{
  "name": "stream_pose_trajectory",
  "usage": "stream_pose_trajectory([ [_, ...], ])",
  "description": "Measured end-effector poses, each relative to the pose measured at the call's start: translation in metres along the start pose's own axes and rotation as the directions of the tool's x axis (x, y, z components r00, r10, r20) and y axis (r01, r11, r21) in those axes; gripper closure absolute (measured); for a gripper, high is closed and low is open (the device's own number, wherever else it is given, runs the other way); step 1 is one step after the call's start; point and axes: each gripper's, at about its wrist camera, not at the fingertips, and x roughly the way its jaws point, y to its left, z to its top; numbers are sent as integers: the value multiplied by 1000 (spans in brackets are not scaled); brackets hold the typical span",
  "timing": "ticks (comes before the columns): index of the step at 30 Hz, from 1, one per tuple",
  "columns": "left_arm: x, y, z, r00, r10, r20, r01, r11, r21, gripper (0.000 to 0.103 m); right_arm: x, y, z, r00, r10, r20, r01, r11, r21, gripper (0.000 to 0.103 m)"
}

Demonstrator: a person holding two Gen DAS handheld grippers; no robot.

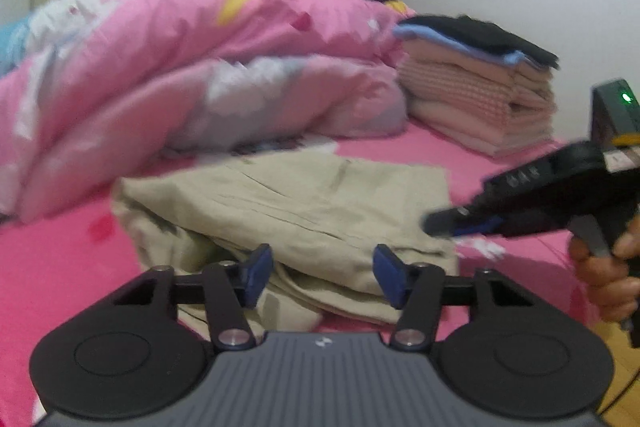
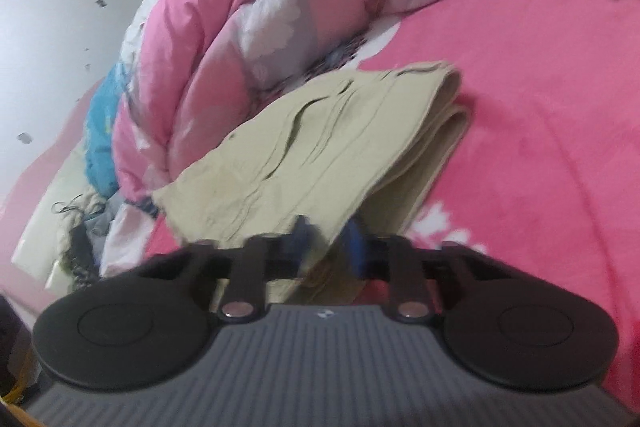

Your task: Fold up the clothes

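A pair of khaki trousers (image 1: 288, 211) lies folded in flat layers on the bed's bright pink sheet (image 1: 60, 267). The cloth looks thin and a bit wrinkled, with long seams running across it. In the right wrist view the folded trousers (image 2: 304, 155) show soft rounded edges where the layers bend over.

The left gripper (image 1: 322, 275) is close to the near edge of the trousers. Its two blue pads (image 1: 256, 271) are spread wide apart, and the cloth sits between and under them, but they are not squeezing it.

The right gripper (image 2: 326, 247) is at the near corner of the trousers. Its blue fingers (image 2: 354, 243) are close together with a bit of the khaki cloth between them. The picture is blurry there, so I cannot tell if they are really pinching it. In the left wrist view, a hand (image 1: 604, 275) holds the handle of the right gripper (image 1: 440, 223).

Behind the trousers is a big puffy pink quilt (image 1: 180, 75), all bunched up, with white, grey and yellow patches. Next to it stands a neat stack of folded clothes (image 1: 480, 87): pink checked ones at the bottom, a light blue one, and a black one on top.
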Motion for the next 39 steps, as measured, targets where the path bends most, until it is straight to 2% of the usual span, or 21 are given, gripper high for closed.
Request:
stream_pose_trajectory([
  [3,2,-10,-3,998,-60,-9,60,996,58,45,-4,5,4,997,72,27,-71,997,-11,97],
  [7,-2,-24,-4,995,-94,27,90,990,112,24,-3,15,15,981,189,30,-190,982,10,97],
  [12,4,-23,5,998,-43,45,39,994,97,25,6,45,22,952,303,-34,-305,950,-64,97],
  [16,7,-19,10,999,-17,47,14,997,71,35,8,66,23,926,364,-97,-375,916,-146,97],
  [19,3,-12,12,999,-30,33,28,998,52,35,9,71,24,918,375,-131,-394,902,-177,97],
  [23,-25,3,7,997,-58,57,59,998,-3,34,8,74,25,916,380,-131,-400,891,-214,97],
  [26,-51,27,3,994,-73,82,83,989,-122,31,8,76,23,918,373,-135,-396,884,-248,97],
  [29,-69,55,7,989,-72,129,103,962,-252,31,13,86,14,919,365,-150,-394,871,-295,97],
  [37,-42,79,21,995,-63,72,83,944,-319,31,39,128,-29,927,312,-206,-373,819,-437,97],
  [38,-39,82,23,996,-62,65,80,942,-327,32,41,133,-34,930,301,-210,-365,810,-458,97],
  [39,-36,85,24,996,-61,57,77,939,-335,38,43,137,-40,933,289,-213,-357,802,-479,97],
])
